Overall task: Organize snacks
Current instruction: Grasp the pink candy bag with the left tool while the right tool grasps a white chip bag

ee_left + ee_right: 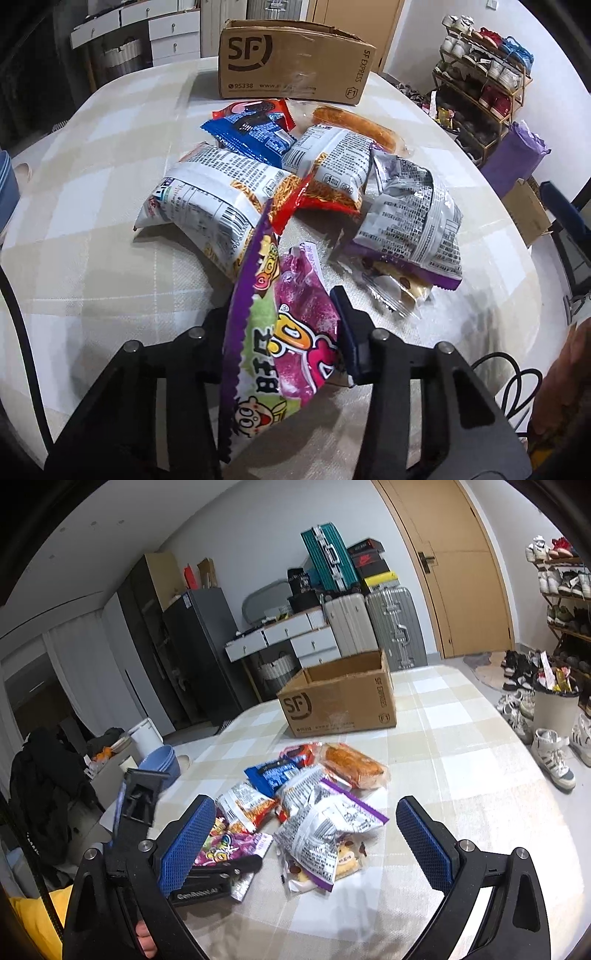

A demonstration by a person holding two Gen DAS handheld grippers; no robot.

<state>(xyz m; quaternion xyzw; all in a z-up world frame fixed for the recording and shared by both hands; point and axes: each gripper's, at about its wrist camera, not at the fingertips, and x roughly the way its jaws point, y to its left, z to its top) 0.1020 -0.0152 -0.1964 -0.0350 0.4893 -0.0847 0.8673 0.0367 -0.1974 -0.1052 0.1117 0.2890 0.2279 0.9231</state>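
Note:
My left gripper (284, 332) is shut on a purple and green candy packet (280, 332), held just above the table; the packet also shows in the right wrist view (236, 849). Beyond it lies a pile of snacks: white noodle bags (207, 199), a blue packet (255, 134), a red packet (258, 107), an orange bread pack (354, 123) and a crumpled silver and purple bag (413, 218). An open SF cardboard box (291, 61) stands at the far side. My right gripper (306, 845) is open and empty, above the near side of the pile (314, 812).
The table has a beige checked cloth (461, 760). Blue basins (159, 764) sit off its left edge. A shoe rack (484, 85) and a purple bag (513, 158) stand to the right. Suitcases (369, 624), drawers and a door are behind the box (340, 698).

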